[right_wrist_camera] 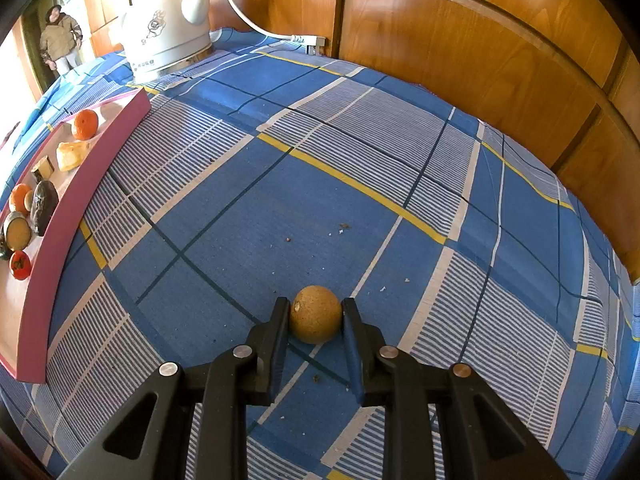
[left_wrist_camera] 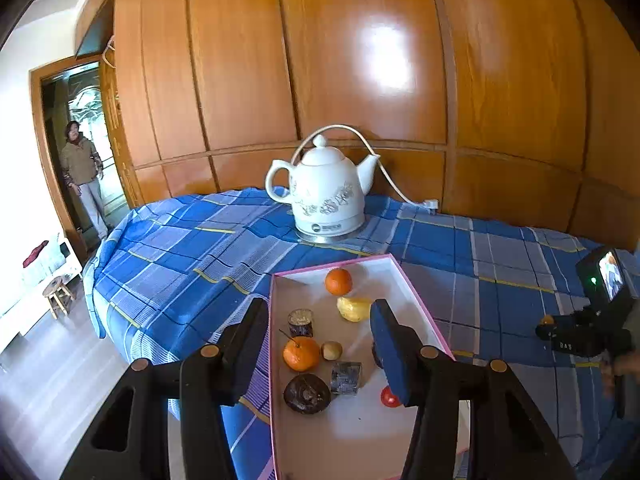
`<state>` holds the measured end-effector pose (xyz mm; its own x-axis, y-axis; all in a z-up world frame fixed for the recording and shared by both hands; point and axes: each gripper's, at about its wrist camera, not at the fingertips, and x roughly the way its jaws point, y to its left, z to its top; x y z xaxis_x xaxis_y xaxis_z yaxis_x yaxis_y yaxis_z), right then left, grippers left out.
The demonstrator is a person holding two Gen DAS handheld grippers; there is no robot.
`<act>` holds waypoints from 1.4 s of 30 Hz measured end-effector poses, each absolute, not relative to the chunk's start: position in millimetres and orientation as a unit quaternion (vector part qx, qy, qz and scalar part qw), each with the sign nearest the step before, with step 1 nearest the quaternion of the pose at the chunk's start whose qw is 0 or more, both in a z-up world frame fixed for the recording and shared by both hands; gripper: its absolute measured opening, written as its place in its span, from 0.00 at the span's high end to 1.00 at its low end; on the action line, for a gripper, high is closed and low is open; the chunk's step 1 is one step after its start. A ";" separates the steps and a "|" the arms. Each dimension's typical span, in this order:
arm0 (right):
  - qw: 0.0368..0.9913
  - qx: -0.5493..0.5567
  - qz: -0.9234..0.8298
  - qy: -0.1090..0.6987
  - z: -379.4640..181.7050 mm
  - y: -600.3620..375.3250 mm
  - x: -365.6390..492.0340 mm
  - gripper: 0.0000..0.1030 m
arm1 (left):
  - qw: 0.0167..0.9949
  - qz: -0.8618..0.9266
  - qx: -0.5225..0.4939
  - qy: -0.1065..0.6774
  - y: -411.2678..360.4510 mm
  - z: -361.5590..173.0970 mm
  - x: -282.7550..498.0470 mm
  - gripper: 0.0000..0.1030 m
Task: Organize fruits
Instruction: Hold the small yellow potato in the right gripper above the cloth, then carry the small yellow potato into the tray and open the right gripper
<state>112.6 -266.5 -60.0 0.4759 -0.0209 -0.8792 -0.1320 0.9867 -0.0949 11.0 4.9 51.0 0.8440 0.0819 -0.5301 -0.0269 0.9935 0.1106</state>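
Observation:
A pink-rimmed white box (left_wrist_camera: 416, 304) lies on the blue checked cloth and holds several fruits: two oranges (left_wrist_camera: 338, 281), a yellow piece (left_wrist_camera: 353, 308), a small red fruit (left_wrist_camera: 389, 397) and dark pieces (left_wrist_camera: 307, 393). My left gripper (left_wrist_camera: 320, 344) is open and empty above the box. In the right wrist view my right gripper (right_wrist_camera: 316, 312) is shut on a round brown speckled fruit (right_wrist_camera: 315, 314), low over the cloth to the right of the box (right_wrist_camera: 80, 196). The right gripper also shows in the left wrist view (left_wrist_camera: 584, 332).
A white ceramic kettle (left_wrist_camera: 326, 196) with a cord and plug (left_wrist_camera: 430, 203) stands behind the box near the wooden wall. A person (left_wrist_camera: 82, 172) stands in the doorway at far left. A small stool (left_wrist_camera: 58, 294) is on the floor past the table's left edge.

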 end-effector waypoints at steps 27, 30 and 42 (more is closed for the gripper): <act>0.857 -0.076 0.031 0.509 -59.3 -266.3 111.8 0.75 | 0.954 -0.016 0.078 0.291 -23.1 41.9 2.6 0.46; 0.857 -0.076 0.031 0.509 -59.2 -266.1 111.7 0.75 | 0.953 -0.016 0.078 0.291 -22.9 41.6 2.7 0.46; 0.853 -0.069 0.050 0.515 -56.9 -260.7 110.1 0.76 | 0.940 0.000 0.034 0.341 3.8 16.6 15.0 0.46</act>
<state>110.1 -260.7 -56.9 0.4646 0.0139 -0.8854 -0.1563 0.9855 -0.0666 15.0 3.8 16.6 0.7680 0.0222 -0.6401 0.0239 0.9977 0.0633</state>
